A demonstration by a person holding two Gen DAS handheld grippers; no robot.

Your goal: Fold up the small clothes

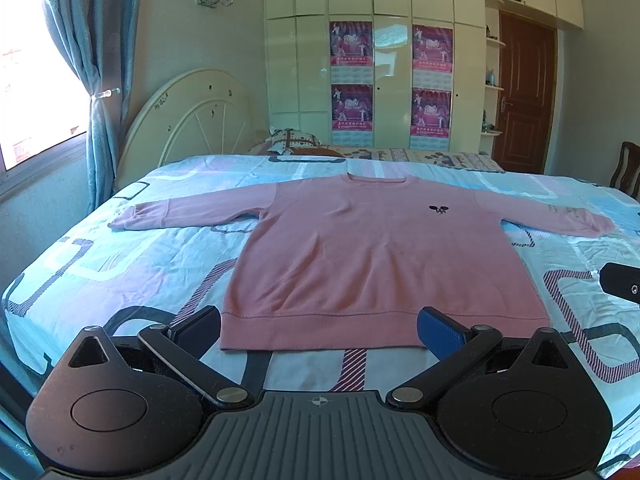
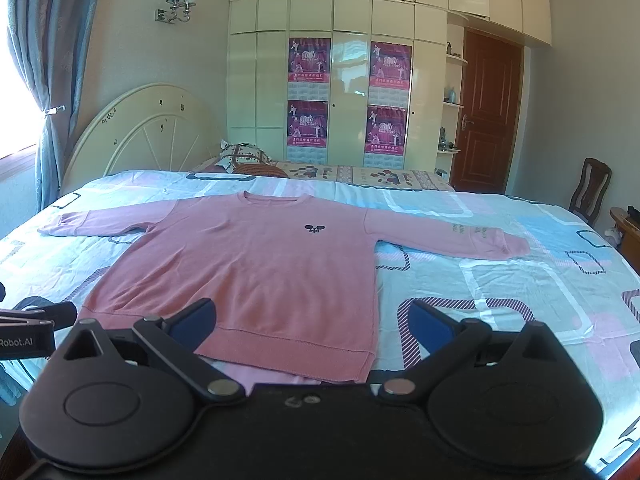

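A pink long-sleeved sweater (image 1: 372,248) (image 2: 260,264) lies flat and face up on the bed, both sleeves spread out sideways and a small dark emblem on its chest. My left gripper (image 1: 318,332) hovers open just in front of the ribbed hem, its blue pads (image 1: 440,334) wide apart with nothing between them. My right gripper (image 2: 312,328) is open too, above the hem's right corner, holding nothing. The right gripper's tip (image 1: 622,286) shows at the edge of the left wrist view, and part of the left gripper (image 2: 36,320) shows in the right wrist view.
The bed (image 1: 120,264) wears a sheet patterned in blue, pink and white. Pillows (image 2: 248,160) and a cream headboard (image 1: 188,120) stand at the far end, wardrobes behind. A curtained window (image 1: 36,80) is on the left, a wooden chair (image 2: 592,188) and door on the right.
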